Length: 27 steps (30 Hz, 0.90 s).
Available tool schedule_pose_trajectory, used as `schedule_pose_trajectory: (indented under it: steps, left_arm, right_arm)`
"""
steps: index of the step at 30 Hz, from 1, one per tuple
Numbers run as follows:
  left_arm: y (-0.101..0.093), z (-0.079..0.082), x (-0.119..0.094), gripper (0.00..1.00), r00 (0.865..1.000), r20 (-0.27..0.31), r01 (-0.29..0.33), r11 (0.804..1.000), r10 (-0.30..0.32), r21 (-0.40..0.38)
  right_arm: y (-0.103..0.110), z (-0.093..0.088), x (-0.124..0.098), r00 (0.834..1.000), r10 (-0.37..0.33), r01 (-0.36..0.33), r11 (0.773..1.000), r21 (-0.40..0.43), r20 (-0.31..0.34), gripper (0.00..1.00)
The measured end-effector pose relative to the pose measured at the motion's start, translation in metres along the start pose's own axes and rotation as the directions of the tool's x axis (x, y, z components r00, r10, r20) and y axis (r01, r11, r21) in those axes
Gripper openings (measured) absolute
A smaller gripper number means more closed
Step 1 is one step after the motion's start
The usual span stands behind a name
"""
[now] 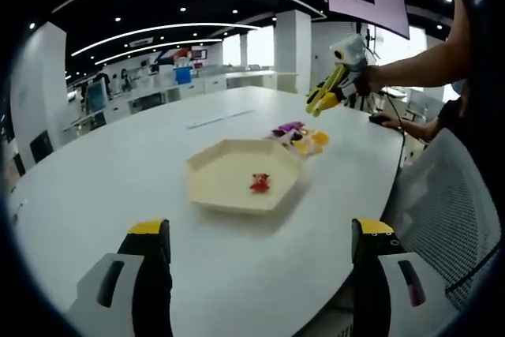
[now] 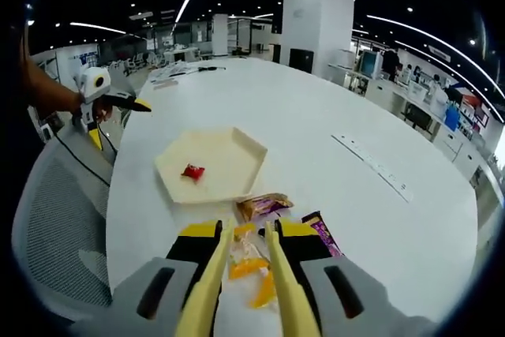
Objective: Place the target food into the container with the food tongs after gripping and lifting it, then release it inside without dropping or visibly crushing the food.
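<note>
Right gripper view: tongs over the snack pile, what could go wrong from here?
1. The yellow tongs hang over several overlapping snack packets; closing here could catch two at once or the wrong one.
2. The orange packet between the tong arms looks soft and slick; it may slip mid-lift or get visibly crushed.
3. The hexagonal tray has a low rim and already holds a small red item; a careless release could slide out.

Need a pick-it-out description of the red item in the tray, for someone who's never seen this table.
Start at the big white oval table; near its edge by the mesh chair sits a cream six-sided tray. The red wrapped snack lies alone inside it. The other snack packets, yellow, orange and purple, lie in a cluster on the bare table beside the tray, by the yellow tongs.
</note>
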State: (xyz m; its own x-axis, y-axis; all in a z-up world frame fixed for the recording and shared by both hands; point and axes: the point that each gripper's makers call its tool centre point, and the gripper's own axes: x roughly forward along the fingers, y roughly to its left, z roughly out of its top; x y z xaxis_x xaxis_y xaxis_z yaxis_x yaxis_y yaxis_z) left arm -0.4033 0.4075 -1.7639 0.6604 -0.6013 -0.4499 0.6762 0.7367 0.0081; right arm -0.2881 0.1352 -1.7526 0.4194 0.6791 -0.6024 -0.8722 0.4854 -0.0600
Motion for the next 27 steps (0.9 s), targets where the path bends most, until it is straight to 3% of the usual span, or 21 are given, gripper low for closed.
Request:
schedule_pose_trajectory:
  steps: [15, 22, 27]
  left_arm:
    - [0.001, 0.0, 0.0, 0.91, 1.0, -0.002, -0.003, 1.0, 0.003, -0.009]
    - [0.001, -0.001, 0.0, 0.91, 1.0, -0.007, -0.002, 1.0, 0.002, -0.008]
    - [0.001, -0.001, 0.0, 0.91, 1.0, -0.006, -0.007, 1.0, 0.007, -0.01]
  right_arm:
    - [0.003, -0.041, 0.031, 0.993, 0.057, -0.053, 0.998, 0.036, -0.107, 0.26]
    - [0.005, -0.053, 0.039, 0.986, 0.069, -0.066, 0.998, 0.021, -0.151, 0.27]
    - [0.014, -0.05, 0.038, 0.983, 0.098, -0.098, 0.995, 0.012, -0.155, 0.26]
